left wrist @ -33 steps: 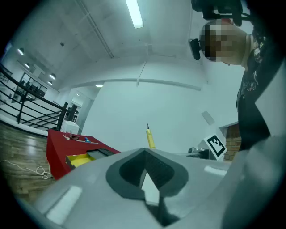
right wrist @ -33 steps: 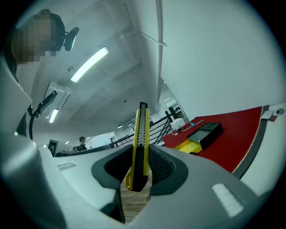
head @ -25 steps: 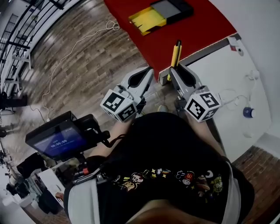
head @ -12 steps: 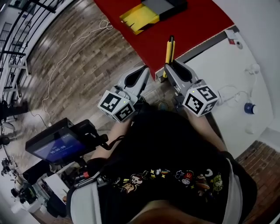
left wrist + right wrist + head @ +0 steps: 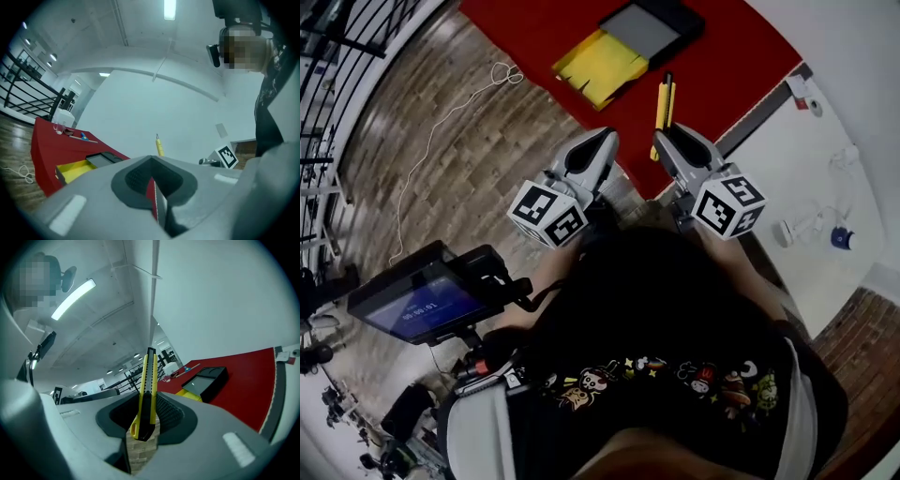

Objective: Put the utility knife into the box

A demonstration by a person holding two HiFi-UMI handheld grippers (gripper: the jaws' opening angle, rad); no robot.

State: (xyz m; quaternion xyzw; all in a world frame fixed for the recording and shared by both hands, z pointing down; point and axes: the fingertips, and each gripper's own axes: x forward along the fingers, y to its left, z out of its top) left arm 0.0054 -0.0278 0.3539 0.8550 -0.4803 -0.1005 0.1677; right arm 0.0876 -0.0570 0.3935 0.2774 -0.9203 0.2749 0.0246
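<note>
Carried forward since the earlier frame: right gripper (image 5: 146, 423) and left gripper (image 5: 152, 187), toward the box (image 5: 623, 49) at 12 o'clock on the counter (image 5: 731, 56). Held: utility knife (image 5: 147, 390), clamped by its tail end in the right jaws. Left jaws were closed together, empty. Judged best: knife lowered flat, lengthwise, into the yellow tray (image 5: 592, 67).

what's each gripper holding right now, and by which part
The right gripper grips the utility knife near its rear end, the long yellow body sticking out past the jaws. The left gripper holds nothing, its jaws together.
</note>
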